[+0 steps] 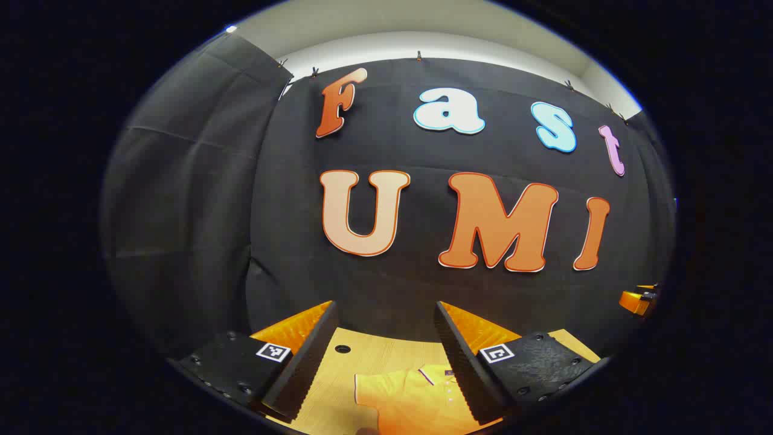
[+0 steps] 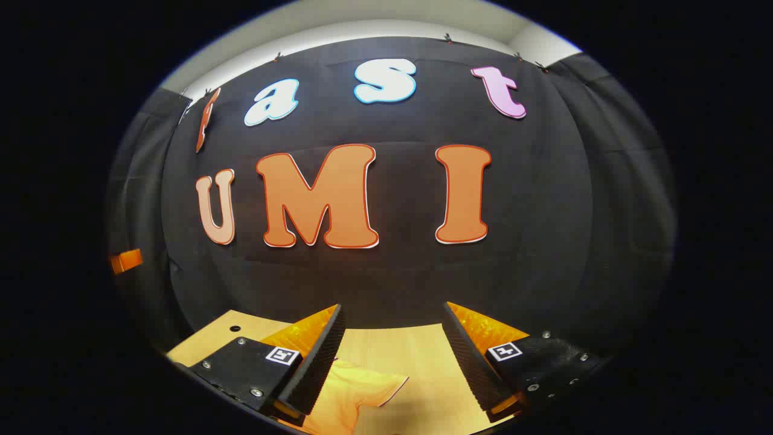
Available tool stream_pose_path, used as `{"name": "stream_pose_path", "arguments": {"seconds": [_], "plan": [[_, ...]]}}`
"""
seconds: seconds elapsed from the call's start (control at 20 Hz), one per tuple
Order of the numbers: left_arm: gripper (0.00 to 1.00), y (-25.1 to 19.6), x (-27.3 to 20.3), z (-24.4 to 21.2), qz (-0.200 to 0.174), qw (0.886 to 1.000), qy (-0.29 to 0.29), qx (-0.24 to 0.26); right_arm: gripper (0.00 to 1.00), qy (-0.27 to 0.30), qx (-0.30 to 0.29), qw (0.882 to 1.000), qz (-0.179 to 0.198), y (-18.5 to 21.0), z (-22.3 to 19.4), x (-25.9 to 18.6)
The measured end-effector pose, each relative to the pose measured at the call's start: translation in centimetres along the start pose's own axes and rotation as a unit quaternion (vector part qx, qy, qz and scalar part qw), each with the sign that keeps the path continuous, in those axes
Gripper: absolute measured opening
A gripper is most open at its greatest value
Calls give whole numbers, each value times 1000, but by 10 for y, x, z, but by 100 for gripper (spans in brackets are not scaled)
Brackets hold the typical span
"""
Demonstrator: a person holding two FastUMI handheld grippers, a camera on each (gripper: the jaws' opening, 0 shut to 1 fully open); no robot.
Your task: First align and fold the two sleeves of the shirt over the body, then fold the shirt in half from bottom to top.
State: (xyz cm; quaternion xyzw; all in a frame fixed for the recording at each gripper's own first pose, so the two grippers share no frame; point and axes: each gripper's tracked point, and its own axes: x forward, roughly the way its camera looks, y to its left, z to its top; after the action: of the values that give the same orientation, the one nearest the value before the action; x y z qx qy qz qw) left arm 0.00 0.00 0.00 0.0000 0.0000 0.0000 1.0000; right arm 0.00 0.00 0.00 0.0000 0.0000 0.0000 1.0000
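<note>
A yellow shirt [image 1: 410, 399] lies flat on the wooden table [image 1: 362, 356], its collar and button placket showing between my left gripper's fingers. My left gripper [image 1: 386, 314] hangs above it, open, nothing between the fingers. In the right gripper view one short sleeve of the shirt [image 2: 356, 389] spreads out on the table [image 2: 416, 350] below the left finger. My right gripper [image 2: 392, 314] is also open and held above the table, apart from the cloth. The other gripper's edge [image 1: 637, 299] peeks in at the far right of the left gripper view.
The booth's black cloth wall [image 1: 386, 272] rises just behind the table's far edge. A small round hole [image 1: 342, 349] sits in the tabletop near the back. Bare wood lies to the right of the sleeve in the right gripper view.
</note>
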Motion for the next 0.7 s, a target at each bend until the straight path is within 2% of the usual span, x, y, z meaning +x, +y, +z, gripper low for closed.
{"name": "stream_pose_path", "arguments": {"seconds": [0.2, 0.55, 0.7], "plan": [[98, -2, 19, 1, -2, 1000, -1, 26, 98, 4, -21, 1000, -6, 0, -2, 2], [98, -3, 50, -5, -37, 999, 8, 36, 98, 14, -26, 999, -43, 4, -6, -7], [98, 5, 61, -7, -41, 998, 10, 41, 98, 12, -25, 998, -54, 8, -4, -10]]}}
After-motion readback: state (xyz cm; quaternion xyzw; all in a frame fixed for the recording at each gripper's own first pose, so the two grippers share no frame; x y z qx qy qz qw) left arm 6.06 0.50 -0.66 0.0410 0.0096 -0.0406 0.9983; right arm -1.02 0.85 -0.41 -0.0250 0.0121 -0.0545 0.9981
